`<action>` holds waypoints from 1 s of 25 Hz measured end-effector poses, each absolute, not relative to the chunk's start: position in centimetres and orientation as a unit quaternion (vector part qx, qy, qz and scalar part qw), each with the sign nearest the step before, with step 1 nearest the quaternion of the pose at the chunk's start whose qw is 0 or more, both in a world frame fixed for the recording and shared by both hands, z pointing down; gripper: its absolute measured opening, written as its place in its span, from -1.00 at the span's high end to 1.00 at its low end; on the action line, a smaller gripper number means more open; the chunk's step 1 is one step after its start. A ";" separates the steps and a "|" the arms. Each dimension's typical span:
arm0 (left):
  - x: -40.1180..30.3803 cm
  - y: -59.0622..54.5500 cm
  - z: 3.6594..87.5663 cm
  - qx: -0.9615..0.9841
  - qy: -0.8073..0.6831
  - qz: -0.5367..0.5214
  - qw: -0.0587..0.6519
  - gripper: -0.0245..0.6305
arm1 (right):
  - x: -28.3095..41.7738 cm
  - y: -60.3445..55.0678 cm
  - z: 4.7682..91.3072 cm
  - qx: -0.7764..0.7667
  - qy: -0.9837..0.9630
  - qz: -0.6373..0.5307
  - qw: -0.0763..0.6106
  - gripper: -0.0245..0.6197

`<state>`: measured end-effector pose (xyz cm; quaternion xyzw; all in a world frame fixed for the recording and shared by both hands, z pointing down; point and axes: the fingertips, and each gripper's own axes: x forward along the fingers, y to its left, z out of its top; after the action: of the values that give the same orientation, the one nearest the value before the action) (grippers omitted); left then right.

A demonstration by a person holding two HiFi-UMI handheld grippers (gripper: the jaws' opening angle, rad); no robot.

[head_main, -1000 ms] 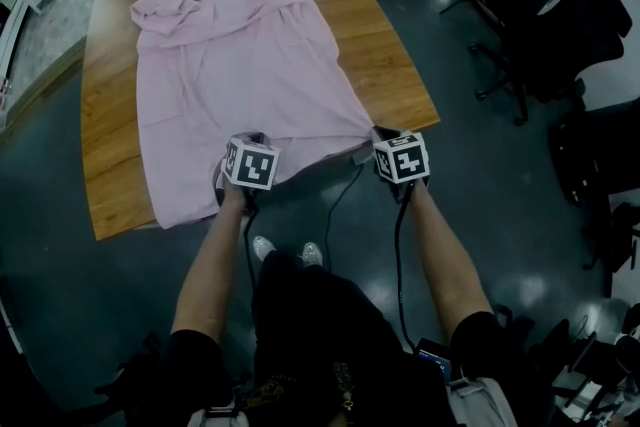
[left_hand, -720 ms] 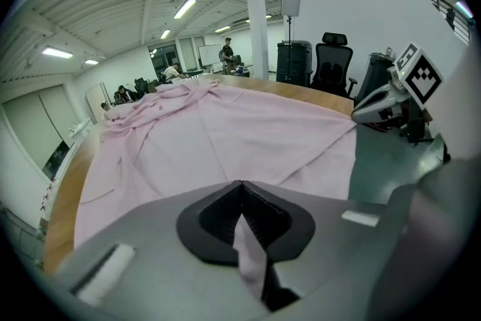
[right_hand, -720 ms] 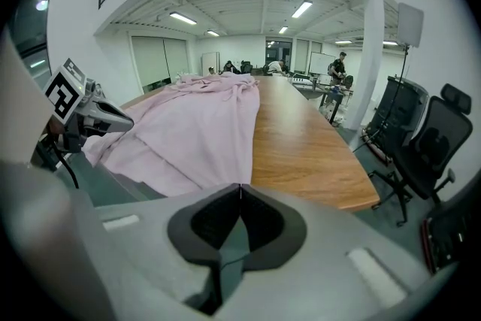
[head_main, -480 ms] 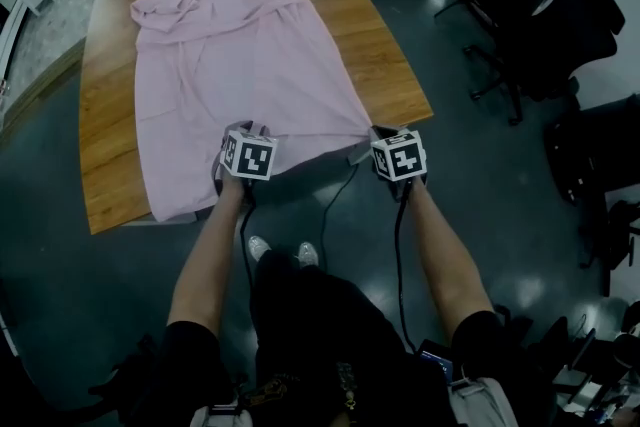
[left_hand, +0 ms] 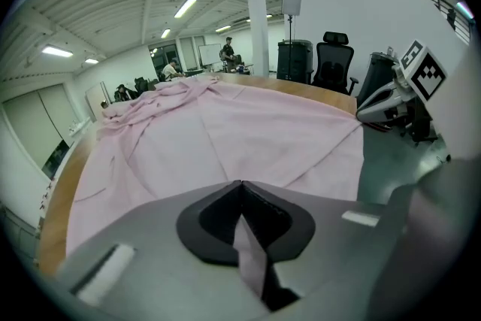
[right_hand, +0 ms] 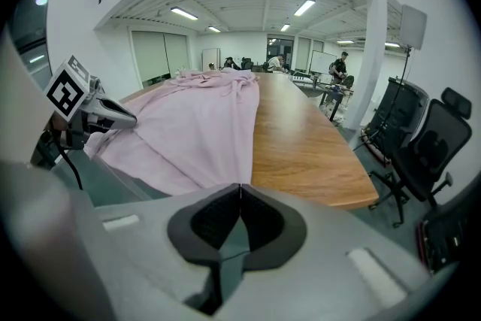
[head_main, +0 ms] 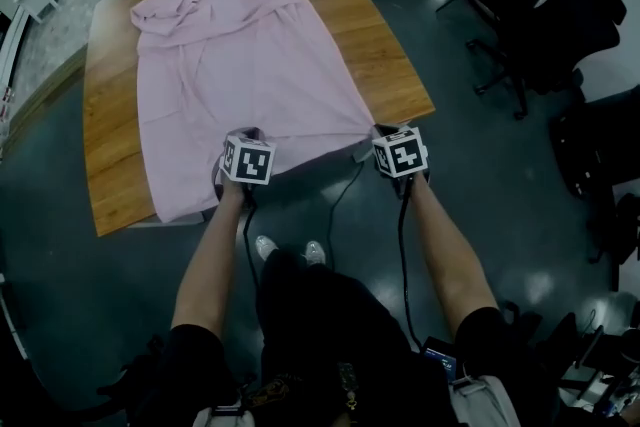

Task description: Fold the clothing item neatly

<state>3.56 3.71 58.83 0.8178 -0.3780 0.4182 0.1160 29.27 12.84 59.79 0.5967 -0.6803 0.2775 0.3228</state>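
Wooden table (head_main: pixel 392 65) in an office room carries a pink garment (head_main: pixel 240 55), spread flat with its hem at the near edge. The left gripper (left_hand: pixel 240 186) has just been closing its jaws and now pinches the hem, a pink strip between them. The right gripper (right_hand: pixel 240 188) is clenched on the right corner of the hem.

We see our left gripper (left_hand: pixel 240 188) low in the middle of the frame. Its jaws have just been closing and now pinch a strip of the pink garment (left_hand: pixel 225 124), which spreads over the wooden table (left_hand: pixel 54 207) toward the upper left. At the right edge the right gripper (left_hand: pixel 364 115) sits at the garment's corner, with a black chair (left_hand: pixel 334 65) beyond it.
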 end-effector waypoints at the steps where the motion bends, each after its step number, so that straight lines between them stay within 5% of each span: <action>1: 3.4 3.5 58.6 0.818 -0.385 0.412 0.113 0.90 | 29.3 12.8 59.7 0.597 -0.680 0.277 0.324 0.90; 5: 3.7 3.1 59.0 0.819 -0.382 0.410 0.124 0.48 | 29.2 12.6 59.8 0.595 -0.681 0.274 0.328 0.90; 7: 4.1 3.0 59.3 0.820 -0.377 0.413 0.125 0.50 | 29.2 12.5 59.9 0.592 -0.683 0.275 0.328 0.90; 10: 4.2 3.0 59.3 0.816 -0.378 0.422 0.115 0.88 | 29.1 12.5 60.1 0.590 -0.685 0.279 0.325 0.90; 25: 0.8 9.6 57.2 0.812 -0.406 0.394 0.143 0.89 | 30.3 13.3 59.8 0.603 -0.672 0.263 0.340 0.91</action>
<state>0.83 9.55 57.20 0.8122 -0.4057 0.3942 0.1426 30.34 13.32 59.78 0.6029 -0.6722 0.2628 0.3399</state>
